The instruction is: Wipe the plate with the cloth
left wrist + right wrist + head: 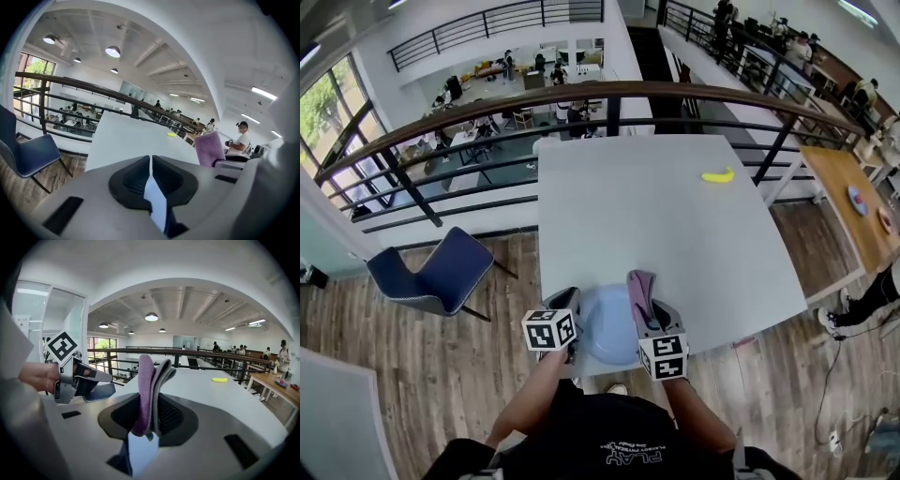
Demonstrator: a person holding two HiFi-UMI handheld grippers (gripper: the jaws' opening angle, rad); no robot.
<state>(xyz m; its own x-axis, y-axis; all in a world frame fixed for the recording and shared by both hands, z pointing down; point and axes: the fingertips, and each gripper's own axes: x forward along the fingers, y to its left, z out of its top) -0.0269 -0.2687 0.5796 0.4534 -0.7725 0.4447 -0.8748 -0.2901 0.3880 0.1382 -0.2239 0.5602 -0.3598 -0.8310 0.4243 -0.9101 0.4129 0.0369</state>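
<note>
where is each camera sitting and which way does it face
Head view: on the person's head, facing steeply down at the table. It shows the forearms, the left tool shut on the plate, and the right tool shut on the cloth.
Left gripper view: rides the left tool, facing along its jaws across the table. Its own jaws show.
Right gripper view: rides the right tool, facing along the cloth. The person's left hand shows.
Shared: both gripper views see the banana and the cloth.
</note>
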